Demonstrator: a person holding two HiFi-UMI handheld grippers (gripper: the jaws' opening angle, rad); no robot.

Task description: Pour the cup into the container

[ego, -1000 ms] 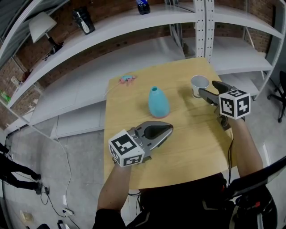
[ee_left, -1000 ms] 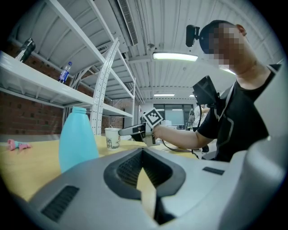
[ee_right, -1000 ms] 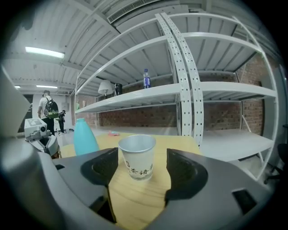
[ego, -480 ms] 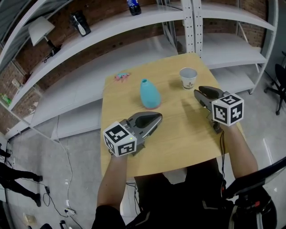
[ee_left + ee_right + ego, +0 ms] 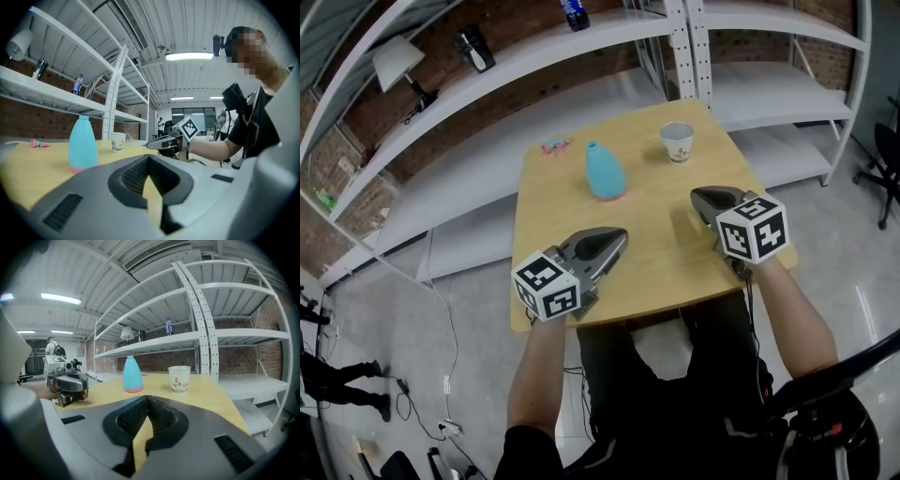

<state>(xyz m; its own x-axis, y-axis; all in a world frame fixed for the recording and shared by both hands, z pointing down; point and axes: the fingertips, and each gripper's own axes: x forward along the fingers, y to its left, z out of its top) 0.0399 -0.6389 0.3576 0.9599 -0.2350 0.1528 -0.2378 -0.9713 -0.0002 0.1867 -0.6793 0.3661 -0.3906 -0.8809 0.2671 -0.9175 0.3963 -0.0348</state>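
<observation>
Over the near half of the wooden bench point(image 5: 661, 248), the left gripper point(image 5: 617, 236) and right gripper point(image 5: 697, 196) held their fingers pressed together, empty, the right's having just closed. Farther back stood the blue bottle point(image 5: 603, 172) and, right of it, the paper cup point(image 5: 677, 142), untouched.

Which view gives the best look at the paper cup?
Right gripper view: the paper cup stands largest there, side-on, unobstructed, its print visible. Head view shows it small from above, with its open mouth. Left gripper view shows it tiny, right of the blue bottle.
</observation>
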